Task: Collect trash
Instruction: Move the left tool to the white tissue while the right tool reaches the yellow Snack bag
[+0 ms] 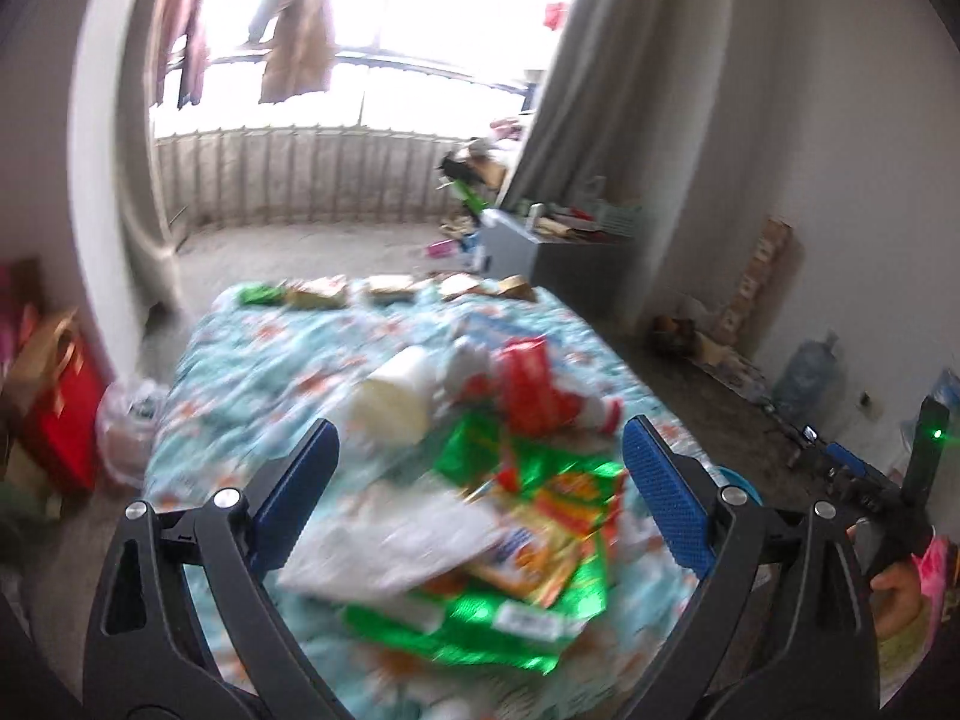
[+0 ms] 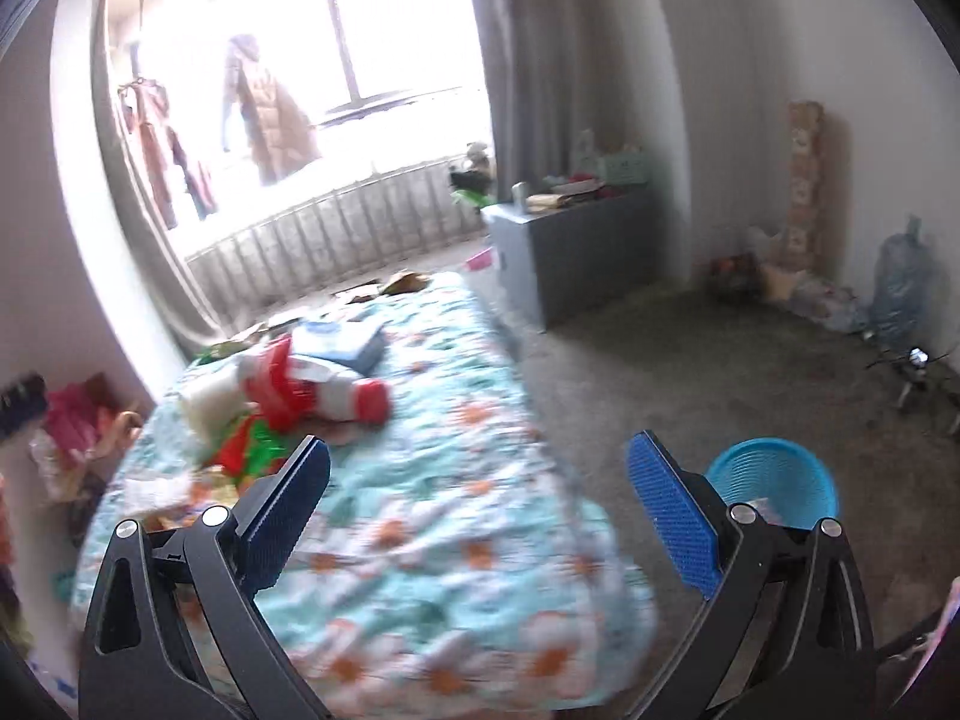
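Observation:
A pile of trash lies on a bed with a floral cover (image 1: 252, 372): green and red snack wrappers (image 1: 540, 498), a white paper sheet (image 1: 396, 540), a white cup (image 1: 393, 399), a red carton (image 1: 528, 384) and a red-and-white bottle (image 2: 342, 393). My left gripper (image 1: 480, 480) is open and hovers just above the wrappers, holding nothing. My right gripper (image 2: 480, 498) is open and empty over the bed's right edge (image 2: 540, 480). A blue basket (image 2: 774, 480) stands on the floor to its right. The right gripper also shows at the left wrist view's edge (image 1: 846, 462).
A grey cabinet (image 2: 576, 252) stands beyond the bed by the curtain. Red bags (image 1: 54, 414) and a plastic bag (image 1: 126, 420) sit left of the bed. A water bottle (image 2: 900, 276) and clutter line the right wall. A small tripod device (image 2: 915, 372) stands on the carpet.

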{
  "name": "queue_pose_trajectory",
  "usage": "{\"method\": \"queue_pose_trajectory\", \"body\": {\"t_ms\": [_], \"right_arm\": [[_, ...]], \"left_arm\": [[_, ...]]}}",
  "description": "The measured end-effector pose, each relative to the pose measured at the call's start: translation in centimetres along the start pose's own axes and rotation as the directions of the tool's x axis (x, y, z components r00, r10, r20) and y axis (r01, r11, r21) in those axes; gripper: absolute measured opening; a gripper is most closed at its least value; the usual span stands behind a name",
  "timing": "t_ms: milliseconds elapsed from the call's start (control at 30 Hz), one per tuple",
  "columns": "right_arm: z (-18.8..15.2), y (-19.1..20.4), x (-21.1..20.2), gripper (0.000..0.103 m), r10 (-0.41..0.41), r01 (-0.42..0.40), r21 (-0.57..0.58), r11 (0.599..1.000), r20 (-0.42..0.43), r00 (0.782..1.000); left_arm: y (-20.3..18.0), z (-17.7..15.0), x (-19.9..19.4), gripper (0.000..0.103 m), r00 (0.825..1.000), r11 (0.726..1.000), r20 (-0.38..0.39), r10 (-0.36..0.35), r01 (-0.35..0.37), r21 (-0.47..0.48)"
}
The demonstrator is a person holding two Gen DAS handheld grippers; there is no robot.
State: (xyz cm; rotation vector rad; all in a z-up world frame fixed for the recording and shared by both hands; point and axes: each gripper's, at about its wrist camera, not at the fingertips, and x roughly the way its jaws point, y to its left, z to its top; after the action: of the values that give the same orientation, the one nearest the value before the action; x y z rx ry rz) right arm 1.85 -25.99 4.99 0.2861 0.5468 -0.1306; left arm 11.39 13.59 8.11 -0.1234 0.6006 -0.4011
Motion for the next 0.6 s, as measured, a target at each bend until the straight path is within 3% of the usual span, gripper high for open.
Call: {"method": "queue_pose_trajectory", "body": {"t_ms": [133,200,333,500,600], "right_arm": [[-0.1,2.4,1.1,0.097,0.098,-0.097,0.014,0.995,-0.079,0.992],[-0.6,3.2,2.1,0.097,0.184,-0.177,0.060,0.982,-0.139,0.973],[-1.7,5.4,4.0,0.096,0.377,-0.353,0.139,0.925,-0.229,0.897],[-2.9,10.0,5.6,0.077,0.474,-0.454,0.137,0.880,-0.300,0.828],[-3.3,12.7,6.4,0.070,0.515,-0.508,0.120,0.853,-0.348,0.783]], "left_arm": [[1.6,-2.1,-0.2,0.091,0.999,0.999,-0.009,0.032,-0.032,0.000],[1.9,-3.1,0.4,0.091,0.999,0.999,-0.028,0.027,-0.027,0.019],[1.7,-4.6,2.7,0.091,0.997,0.998,-0.061,0.036,-0.032,0.061],[1.7,-5.9,6.0,0.090,0.992,0.990,-0.095,0.087,-0.075,0.116],[2.0,-6.5,7.3,0.083,0.991,0.991,-0.112,0.080,-0.066,0.120]]}}
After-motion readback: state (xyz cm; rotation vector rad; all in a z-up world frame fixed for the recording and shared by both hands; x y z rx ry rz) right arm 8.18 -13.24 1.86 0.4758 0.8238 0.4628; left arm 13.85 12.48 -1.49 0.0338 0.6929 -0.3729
